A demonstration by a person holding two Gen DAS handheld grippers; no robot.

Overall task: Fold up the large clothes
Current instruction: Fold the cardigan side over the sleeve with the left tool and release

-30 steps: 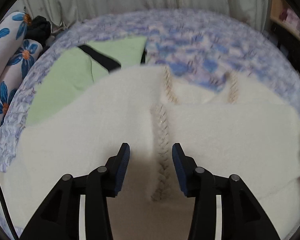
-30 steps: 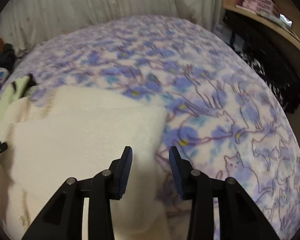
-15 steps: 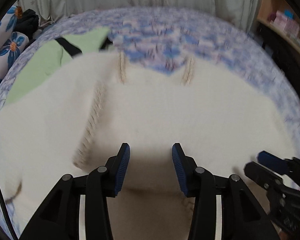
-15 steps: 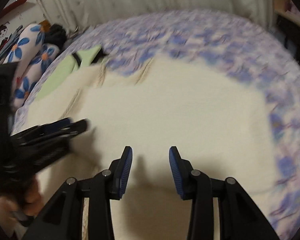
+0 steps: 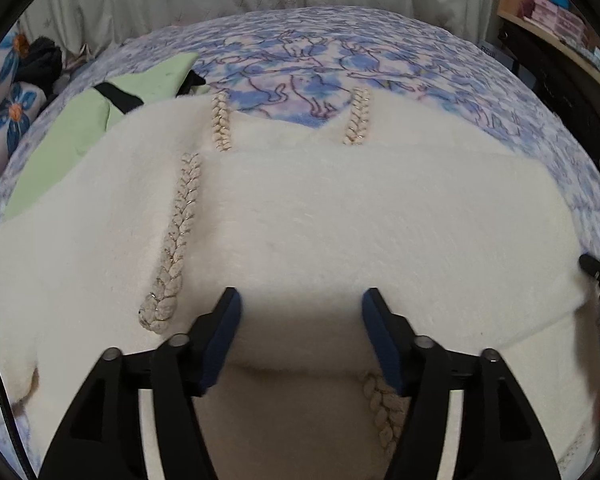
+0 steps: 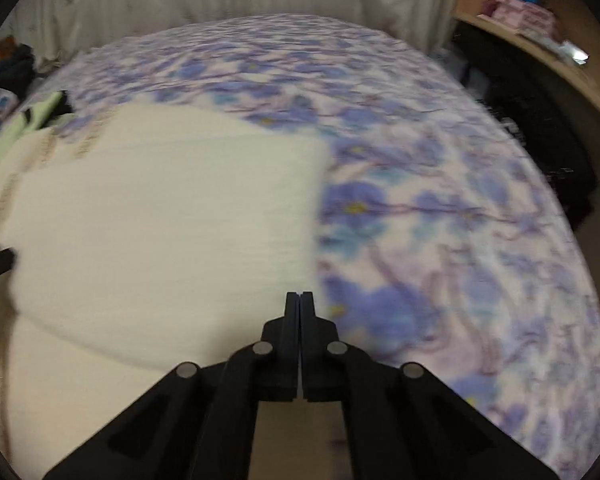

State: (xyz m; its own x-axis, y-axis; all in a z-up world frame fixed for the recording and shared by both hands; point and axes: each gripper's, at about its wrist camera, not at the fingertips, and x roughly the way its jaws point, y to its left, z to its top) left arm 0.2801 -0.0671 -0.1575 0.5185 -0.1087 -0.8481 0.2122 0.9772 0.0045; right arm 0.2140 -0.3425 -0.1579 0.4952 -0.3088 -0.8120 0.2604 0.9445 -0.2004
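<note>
Spread on a bed with a purple cat-print blanket (image 5: 400, 64), our cream sweater (image 5: 340, 220) lies directly under and ahead of our left gripper (image 5: 300, 304), jaws spread wide and empty, its folded length running left to right, while our right gripper (image 6: 300, 300), clenched on nothing, sits at the sweater's right edge.

Black linkage-arm left gripper (image 5: 301, 334) and right gripper (image 6: 300, 312), silver pivot pins, blue-padded jaws.

white fuzzy sweater (image 5: 340, 216) | braided trim | folded over, flat on bed
</note>
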